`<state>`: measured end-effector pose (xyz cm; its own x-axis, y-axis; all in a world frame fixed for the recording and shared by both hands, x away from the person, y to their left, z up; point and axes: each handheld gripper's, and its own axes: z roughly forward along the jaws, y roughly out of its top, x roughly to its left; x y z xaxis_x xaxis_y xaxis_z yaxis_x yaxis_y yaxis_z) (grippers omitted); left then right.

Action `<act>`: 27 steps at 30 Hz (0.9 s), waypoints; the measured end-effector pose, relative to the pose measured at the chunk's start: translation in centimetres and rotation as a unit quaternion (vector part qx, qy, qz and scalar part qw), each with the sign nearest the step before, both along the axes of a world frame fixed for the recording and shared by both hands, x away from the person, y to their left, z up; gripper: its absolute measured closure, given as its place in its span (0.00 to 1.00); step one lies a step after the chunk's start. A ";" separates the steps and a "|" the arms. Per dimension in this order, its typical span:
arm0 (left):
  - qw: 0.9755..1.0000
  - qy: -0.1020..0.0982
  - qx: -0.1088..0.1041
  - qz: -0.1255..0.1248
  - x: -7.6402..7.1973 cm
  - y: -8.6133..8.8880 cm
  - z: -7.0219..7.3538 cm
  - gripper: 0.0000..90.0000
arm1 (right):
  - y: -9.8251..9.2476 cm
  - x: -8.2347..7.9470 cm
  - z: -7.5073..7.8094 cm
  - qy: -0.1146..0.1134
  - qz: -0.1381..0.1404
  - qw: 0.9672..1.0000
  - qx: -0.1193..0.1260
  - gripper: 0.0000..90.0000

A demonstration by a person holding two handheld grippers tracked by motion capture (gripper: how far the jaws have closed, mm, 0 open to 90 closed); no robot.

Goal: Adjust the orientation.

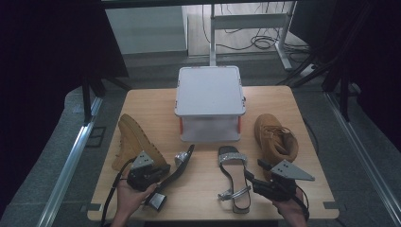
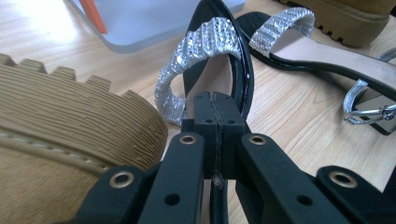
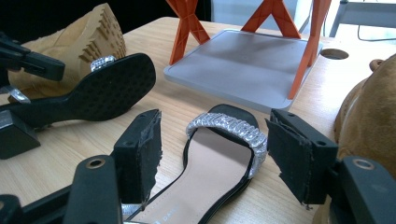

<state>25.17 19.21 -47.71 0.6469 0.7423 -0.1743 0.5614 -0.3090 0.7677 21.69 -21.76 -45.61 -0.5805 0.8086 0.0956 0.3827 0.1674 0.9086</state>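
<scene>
Right now, from the high view, a wooden table [image 1: 156,101] carries a grey lidded box [image 1: 209,101] at the upper middle of the frame. A tan boot [image 1: 134,142] lies on its side at left, another tan boot [image 1: 275,137] sits at right. The left gripper [image 1: 163,177], low and left of centre, holds a black sandal tipped on its edge [image 1: 182,163]. The right gripper [image 1: 253,182], lower right, hovers at the second sandal [image 1: 233,177], which lies flat at lower centre.

Next, the left gripper view: the jaws are pressed together at centre frame, pinching the edge of the tipped sandal's sole, its silver strap [image 2: 196,56] arching just above. The ridged boot sole [image 2: 70,116] fills the left.

Then the right gripper view: the jaws stand wide apart, the flat sandal's toe and glittering strap [image 3: 229,128] between them, not touched. The tipped sandal's black underside [image 3: 93,93] shows at upper left.
</scene>
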 end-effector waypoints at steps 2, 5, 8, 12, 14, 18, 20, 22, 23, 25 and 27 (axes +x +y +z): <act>1.000 0.004 0.001 -0.002 0.1 -0.2 -0.1 0.99 | 0.3 0.0 -0.2 0.001 0.000 1.000 -0.003 0.39; 1.000 0.012 0.000 -0.004 0.3 -0.4 -0.3 0.99 | 0.6 0.0 -0.4 0.004 0.000 1.000 -0.009 0.39; 1.000 0.020 0.000 -0.006 0.4 -0.6 -0.5 0.99 | 0.7 -0.1 -0.5 0.006 0.001 1.000 -0.014 0.39; 1.000 0.025 0.005 -0.010 0.6 -0.9 -0.8 1.00 | 0.5 -0.2 -0.6 0.007 -0.004 1.000 -0.014 0.39; 1.000 0.027 0.004 -0.011 0.6 -1.0 -0.8 1.00 | 0.5 -0.2 -0.6 0.007 -0.006 1.000 -0.015 0.39; 0.999 0.029 0.004 -0.015 0.5 -1.1 -0.7 1.00 | 0.3 -0.1 -0.6 0.006 -0.010 1.000 -0.016 0.39; 0.999 0.030 0.005 -0.017 0.4 -1.2 -0.7 0.99 | 0.1 -0.2 -0.5 0.005 -0.015 1.000 -0.013 0.39; 0.999 0.031 0.007 -0.018 0.4 -1.4 -0.7 0.99 | -0.1 -0.2 -0.5 0.005 -0.020 1.000 -0.011 0.39; 0.999 0.031 0.008 -0.020 0.3 -1.5 -0.6 0.99 | -0.1 -0.2 -0.5 0.005 -0.020 1.000 -0.011 0.39; 0.999 0.034 0.007 -0.025 0.2 -1.7 -0.6 0.99 | -0.2 -0.1 -0.5 0.005 -0.022 1.000 -0.012 0.39; 0.999 0.036 0.009 -0.030 0.1 -2.1 -0.6 0.99 | -0.2 -0.1 -0.6 0.008 -0.025 1.000 -0.013 0.38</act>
<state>25.22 17.10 -48.29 0.6761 0.7064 -0.2094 0.5954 -0.3564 0.7201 21.63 -21.95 -46.19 -0.5376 0.8390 0.0838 0.4057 0.1703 0.8980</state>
